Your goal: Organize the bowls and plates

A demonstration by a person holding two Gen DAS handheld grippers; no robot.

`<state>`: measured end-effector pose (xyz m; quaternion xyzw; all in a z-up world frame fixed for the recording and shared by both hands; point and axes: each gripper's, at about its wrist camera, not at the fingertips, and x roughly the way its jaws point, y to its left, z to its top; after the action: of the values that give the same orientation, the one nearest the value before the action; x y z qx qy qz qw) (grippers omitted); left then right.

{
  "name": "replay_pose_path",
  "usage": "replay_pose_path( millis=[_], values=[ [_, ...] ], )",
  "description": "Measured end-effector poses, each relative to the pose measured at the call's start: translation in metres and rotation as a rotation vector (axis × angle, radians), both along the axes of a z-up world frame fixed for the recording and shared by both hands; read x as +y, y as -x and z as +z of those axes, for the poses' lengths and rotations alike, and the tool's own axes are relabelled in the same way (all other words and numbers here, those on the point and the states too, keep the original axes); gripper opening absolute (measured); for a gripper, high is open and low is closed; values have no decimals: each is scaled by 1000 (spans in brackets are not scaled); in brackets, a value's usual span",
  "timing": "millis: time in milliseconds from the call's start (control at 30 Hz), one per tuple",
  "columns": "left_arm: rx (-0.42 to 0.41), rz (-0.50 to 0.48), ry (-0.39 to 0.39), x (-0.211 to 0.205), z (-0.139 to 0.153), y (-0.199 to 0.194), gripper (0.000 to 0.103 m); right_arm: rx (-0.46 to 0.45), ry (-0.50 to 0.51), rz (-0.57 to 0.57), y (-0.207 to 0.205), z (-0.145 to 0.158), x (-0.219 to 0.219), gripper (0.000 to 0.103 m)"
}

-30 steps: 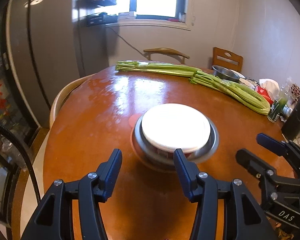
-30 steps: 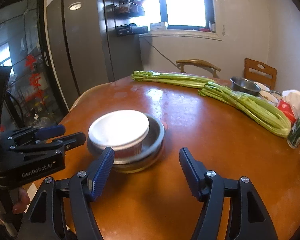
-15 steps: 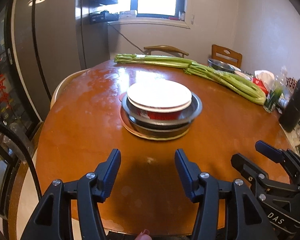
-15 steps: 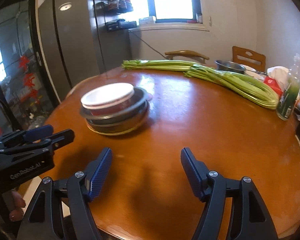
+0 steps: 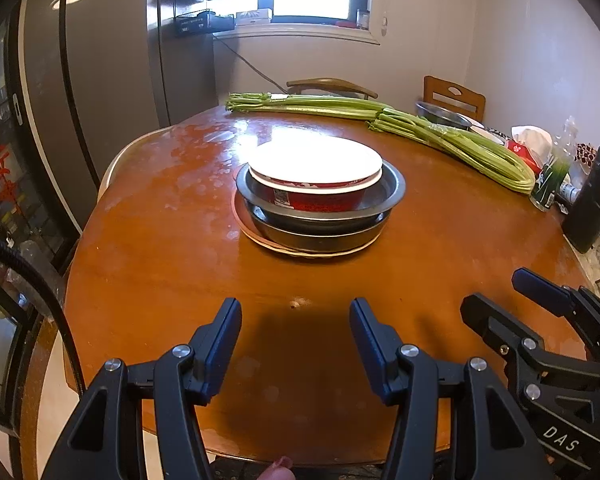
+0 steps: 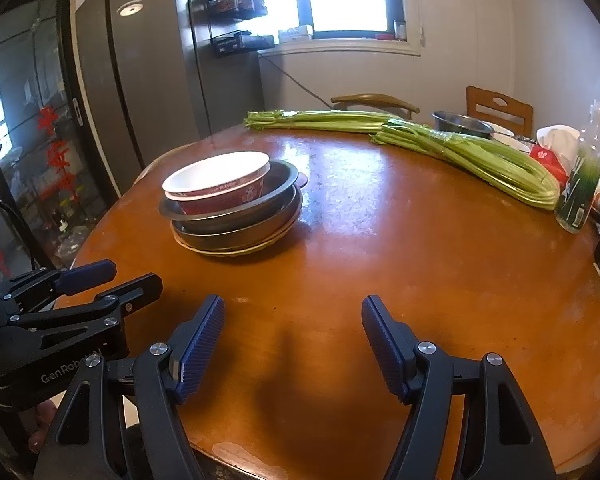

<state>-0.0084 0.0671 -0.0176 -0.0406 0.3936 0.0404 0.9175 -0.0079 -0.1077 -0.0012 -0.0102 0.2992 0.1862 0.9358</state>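
Starting on the left side, there's the tall grey fridge (image 5: pixel 112 80) by the wall, and then the round wooden table (image 5: pixel 160 264) takes up pretty much everything. The left gripper (image 5: pixel 295 326) hangs over the near edge of the table with its jaws partly apart and nothing between them, just bare wood underneath. Ahead of it, around the middle of the table, sits the stack (image 5: pixel 320 200): a red bowl with a white inside (image 5: pixel 315 176) nested in a metal bowl (image 5: pixel 392 190), which sits in another metal bowl (image 5: pixel 320 236), all on a flat plate (image 5: pixel 260 240) at the bottom. Biggest at the bottom, smallest on top, so my guess is it was piled that way to stay stable and take up less room. Looks like the stacking part is basically done. Moving right, the right gripper (image 6: pixel 293 326) is also over the near edge, jaws a fair bit wider than the left one and empty too. Both being clear of the stack and holding nothing makes me think the person is either finished or lining up for something else. Further right and toward the back there are two long bunches of celery (image 5: pixel 452 142), and behind them one more metal bowl (image 6: pixel 462 122) next to a chair, well apart from the stack, so that might be the leftover piece to collect. A green bottle (image 6: pixel 580 188) stands at the far right edge.
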Motion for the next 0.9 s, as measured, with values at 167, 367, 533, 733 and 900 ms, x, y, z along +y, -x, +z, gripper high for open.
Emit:
replay_pose_path(
  millis=[167,367,533,733,900],
  values=[
    [5,3,-1,1,-1,-1,56,11,7,6,-2,-1,3,73],
    [7,8,-7,3,-2,-2,56,15,9,7,-3,-2,5,73],
    [8,12,-9,5,-2,-3,56,13,12,7,-3,-1,7,73],
    [10,15,-7,6,-1,-3,56,13,13,7,-3,-1,7,73],
    [11,11,-12,5,1,-3,56,12,12,8,-4,-1,6,73]
  ],
)
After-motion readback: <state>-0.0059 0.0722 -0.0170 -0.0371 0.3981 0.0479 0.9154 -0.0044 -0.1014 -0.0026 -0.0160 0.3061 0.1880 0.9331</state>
